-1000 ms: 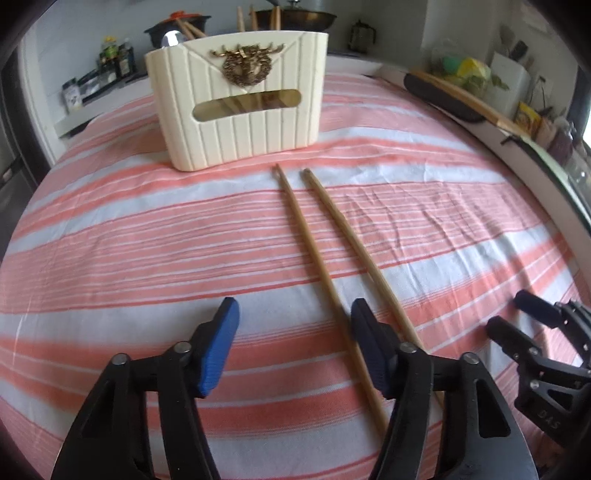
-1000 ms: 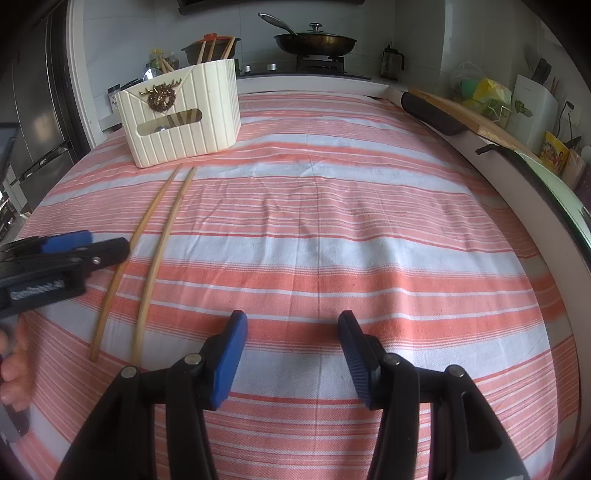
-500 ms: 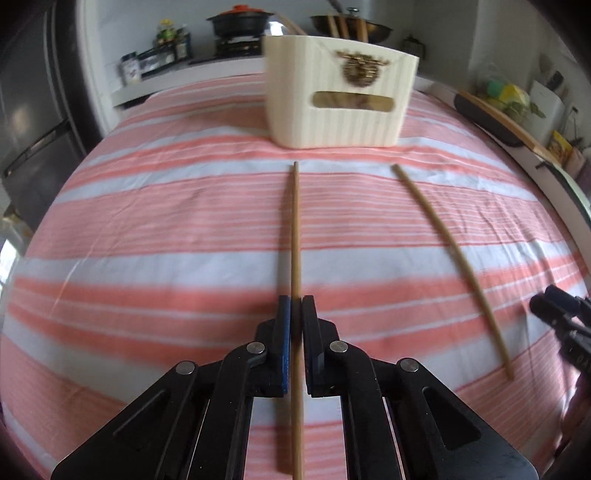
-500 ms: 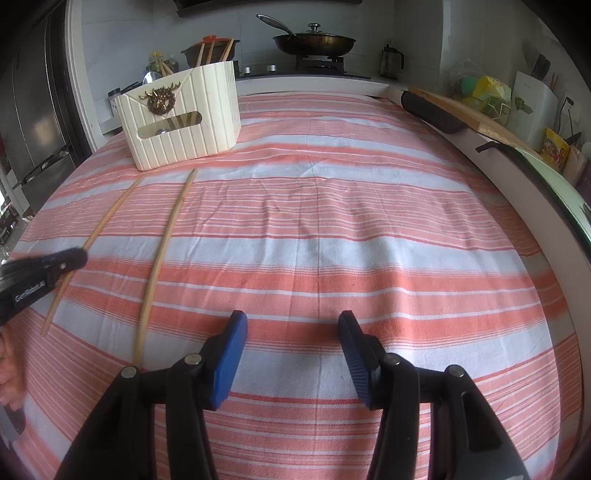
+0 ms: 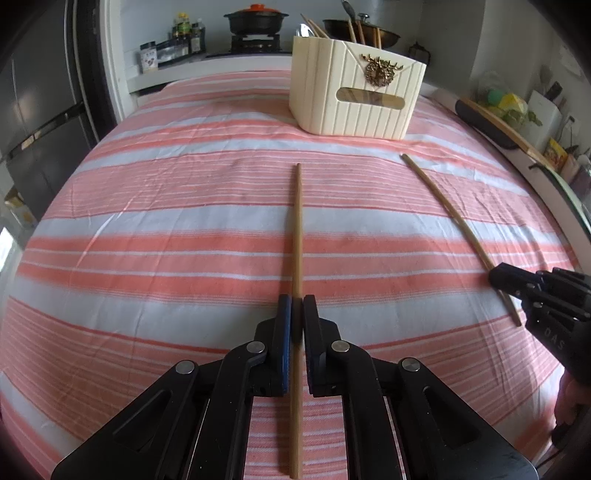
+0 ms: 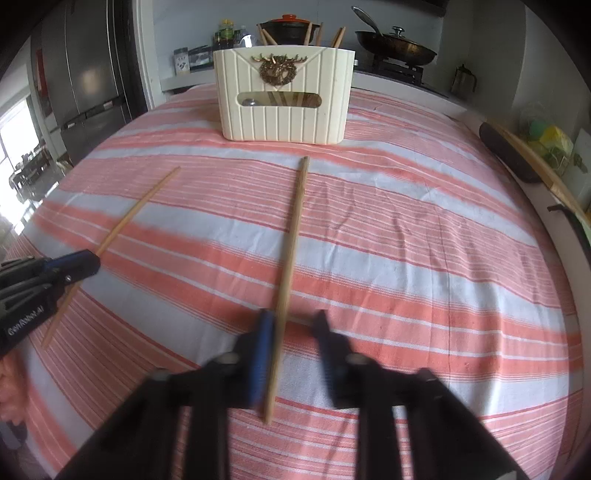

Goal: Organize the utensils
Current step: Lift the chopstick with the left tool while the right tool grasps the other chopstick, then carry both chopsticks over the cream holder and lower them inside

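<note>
A: L side first, jaws?

B: left gripper (image 5: 295,314) is clenched on the first chopstick (image 5: 298,229). Both pads press it from either side, approx. mid-length. The near end runs back under the gripper body and the far tip points at the holder (image 5: 351,107).

A: And R?

B: right gripper (image 6: 291,332) is blurred in its own cam. The second chopstick (image 6: 291,240) sits btwn the fingers, against the blue pad. From the L cam its tips look closed together on that stick near the near end, so it's gripping it.

A: Sticks off the cloth?

B: Can't tell. Both run along the striped tablecloth (image 5: 147,221), well apart from each other, far tips aimed toward the holder but short of it.

A: Holder?

B: Cream, ribbed, w/ a gold stag badge and a slot window in front. It stands upright at the far end of the cloth. Wooden chopsticks (image 5: 354,31) stick out the top, and a spoon (image 6: 251,101) shows thru the window.

A: Anything else?

B: Behind it there's a counter w/ a black pot (image 5: 256,20) w/ an orange lid, a pan (image 6: 399,48) w/ a lid on the stove, plus jars. Fridge (image 5: 37,110) is at far L. A bit of a hand (image 5: 569,402) shows behind the R tool.
</note>
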Demonstrator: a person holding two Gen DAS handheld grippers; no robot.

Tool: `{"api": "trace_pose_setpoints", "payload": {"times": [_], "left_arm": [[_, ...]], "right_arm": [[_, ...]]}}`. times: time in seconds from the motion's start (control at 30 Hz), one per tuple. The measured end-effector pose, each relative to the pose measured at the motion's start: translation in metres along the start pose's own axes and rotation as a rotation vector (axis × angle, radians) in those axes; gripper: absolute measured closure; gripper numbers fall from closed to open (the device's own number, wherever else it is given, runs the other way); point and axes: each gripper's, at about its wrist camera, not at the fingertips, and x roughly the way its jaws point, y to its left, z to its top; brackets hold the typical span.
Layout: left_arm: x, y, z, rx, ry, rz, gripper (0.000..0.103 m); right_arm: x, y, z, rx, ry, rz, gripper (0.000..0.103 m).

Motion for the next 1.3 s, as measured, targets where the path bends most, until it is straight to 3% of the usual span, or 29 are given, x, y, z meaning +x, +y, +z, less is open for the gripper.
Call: {"api": "trace_pose_setpoints", "payload": {"times": [0.1, 0.17, 0.23, 0.3, 0.37, 0.47, 0.5, 0.73, 0.87, 1.07, 1.1, 1.17, 1.2, 1.27, 1.3], "left_arm": [[-0.002, 0.0, -0.002, 0.006, 0.006, -0.006, 0.095], [-0.006, 0.001, -0.005, 0.009, 0.015, -0.025, 0.087], [-0.01, 0.002, -0.008, 0.017, 0.024, -0.038, 0.066], [-0.015, 0.004, -0.011, 0.033, 0.026, -0.044, 0.053], [-0.019, 0.006, -0.012, 0.049, 0.028, -0.062, 0.05], [-0.023, 0.018, -0.002, 0.042, 0.043, -0.139, 0.045], [-0.024, 0.022, 0.005, 0.036, 0.044, -0.171, 0.045], [-0.006, 0.029, 0.059, 0.109, 0.098, -0.206, 0.042], [0.021, 0.021, 0.075, 0.146, 0.143, -0.16, 0.042], [0.066, 0.013, 0.088, 0.194, 0.206, -0.027, 0.042], [0.067, 0.011, 0.089, 0.202, 0.195, -0.02, 0.047], [0.066, 0.007, 0.09, 0.211, 0.195, -0.051, 0.073], [0.066, 0.005, 0.09, 0.214, 0.197, -0.061, 0.093], [0.065, 0.001, 0.089, 0.227, 0.187, -0.054, 0.096], [0.065, 0.001, 0.088, 0.23, 0.176, -0.054, 0.097]], "right_arm": [[-0.009, -0.003, -0.011, 0.007, 0.013, -0.006, 0.096], [-0.018, -0.006, -0.022, 0.007, 0.025, -0.008, 0.096], [-0.024, -0.007, -0.029, 0.004, 0.032, -0.006, 0.096], [-0.042, -0.009, -0.049, -0.02, 0.067, -0.01, 0.096], [-0.05, -0.016, -0.056, -0.002, 0.092, 0.005, 0.095], [-0.061, -0.028, -0.052, 0.035, 0.097, 0.061, 0.07], [-0.062, -0.03, -0.049, 0.039, 0.093, 0.071, 0.067], [-0.036, -0.036, 0.008, -0.011, 0.141, 0.121, 0.067], [-0.007, -0.026, 0.034, -0.041, 0.199, 0.137, 0.067], [0.028, -0.018, 0.056, -0.059, 0.23, 0.097, 0.067], [0.04, -0.018, 0.062, -0.038, 0.235, 0.09, 0.067], [0.044, -0.018, 0.068, -0.026, 0.213, 0.087, 0.069], [0.047, -0.017, 0.071, -0.025, 0.206, 0.083, 0.082], [0.05, -0.018, 0.076, -0.01, 0.191, 0.081, 0.096], [0.051, -0.019, 0.077, 0.003, 0.181, 0.092, 0.096]]}}
